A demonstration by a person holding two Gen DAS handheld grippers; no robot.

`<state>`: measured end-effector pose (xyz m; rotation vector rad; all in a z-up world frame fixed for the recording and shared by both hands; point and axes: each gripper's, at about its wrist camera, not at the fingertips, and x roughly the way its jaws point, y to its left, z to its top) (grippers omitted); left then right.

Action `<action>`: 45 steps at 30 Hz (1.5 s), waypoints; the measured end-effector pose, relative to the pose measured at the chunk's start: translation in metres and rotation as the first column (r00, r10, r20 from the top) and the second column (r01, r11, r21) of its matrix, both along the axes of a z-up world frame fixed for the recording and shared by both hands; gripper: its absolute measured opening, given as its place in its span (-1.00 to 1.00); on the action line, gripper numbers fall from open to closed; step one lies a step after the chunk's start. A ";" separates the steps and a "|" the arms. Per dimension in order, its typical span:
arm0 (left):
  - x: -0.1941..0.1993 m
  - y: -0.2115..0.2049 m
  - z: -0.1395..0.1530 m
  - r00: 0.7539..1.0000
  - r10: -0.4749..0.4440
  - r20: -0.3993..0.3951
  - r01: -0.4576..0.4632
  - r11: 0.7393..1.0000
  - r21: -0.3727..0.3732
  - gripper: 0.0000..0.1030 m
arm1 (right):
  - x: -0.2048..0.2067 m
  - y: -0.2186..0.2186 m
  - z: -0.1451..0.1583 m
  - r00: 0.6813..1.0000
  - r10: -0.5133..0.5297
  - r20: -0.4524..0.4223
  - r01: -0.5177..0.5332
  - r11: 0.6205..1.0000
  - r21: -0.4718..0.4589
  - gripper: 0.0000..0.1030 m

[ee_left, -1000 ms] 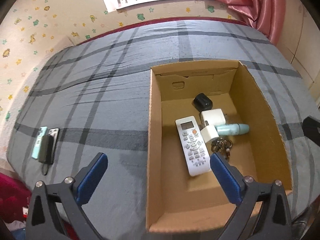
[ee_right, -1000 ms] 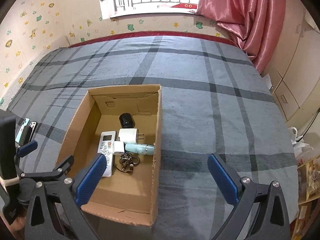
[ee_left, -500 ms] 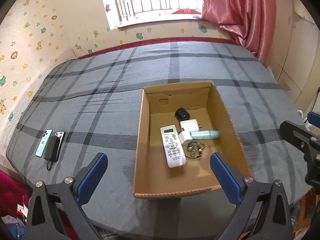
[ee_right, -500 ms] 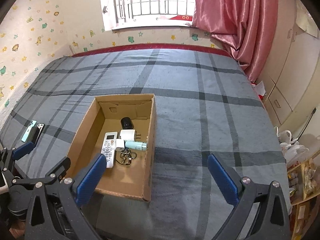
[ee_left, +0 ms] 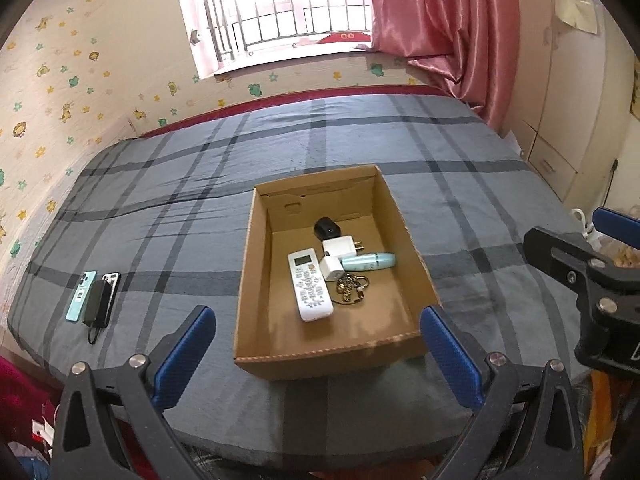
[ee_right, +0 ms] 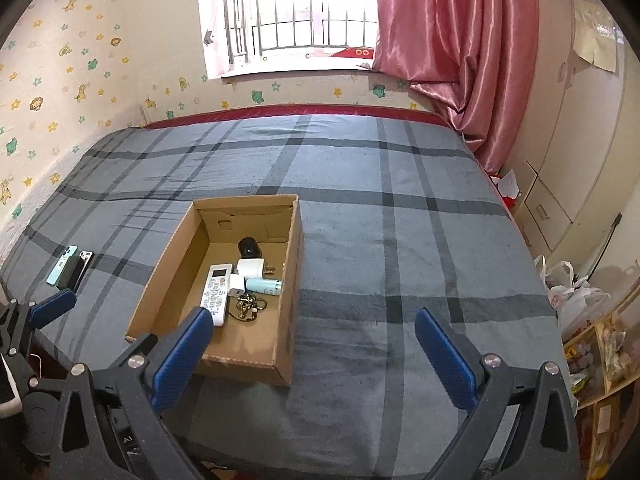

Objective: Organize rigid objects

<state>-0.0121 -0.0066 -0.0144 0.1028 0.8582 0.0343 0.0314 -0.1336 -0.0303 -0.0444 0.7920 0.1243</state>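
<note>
An open cardboard box [ee_left: 408, 236] [ee_right: 290, 280] lies on the grey plaid bed. In it are a white remote [ee_left: 309, 286] [ee_right: 215, 288], two white plug adapters [ee_left: 339, 247], a black round object [ee_left: 326, 228], a teal tube [ee_left: 370, 261] and a bunch of keys [ee_left: 351, 288]. My left gripper [ee_left: 316, 354] is open and empty, held back over the bed's near edge. My right gripper [ee_right: 312, 354] is open and empty, to the right of the box's near end. Each gripper shows at the edge of the other's view.
Two phones and a black power bank [ee_left: 94, 298] [ee_right: 70, 266] lie at the bed's left edge. A pink curtain [ee_right: 452, 52] and cabinets [ee_right: 560, 184] stand on the right. Plastic bags [ee_right: 576, 292] and shelves sit beyond the bed's right side.
Both grippers have pulled back and up from the box, so it looks smaller and more of the room shows. The objects in the box have not moved.
</note>
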 end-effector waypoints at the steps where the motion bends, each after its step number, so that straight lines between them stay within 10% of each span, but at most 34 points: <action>1: 0.000 -0.001 0.000 1.000 -0.001 -0.003 0.001 1.000 -0.004 1.00 | -0.001 -0.001 0.000 1.000 -0.002 -0.001 0.002 1.000 -0.001 1.00; 45: -0.004 -0.006 0.003 1.000 -0.025 0.000 0.025 1.000 -0.010 1.00 | -0.005 -0.006 0.000 1.000 -0.004 -0.010 0.004 1.000 0.005 1.00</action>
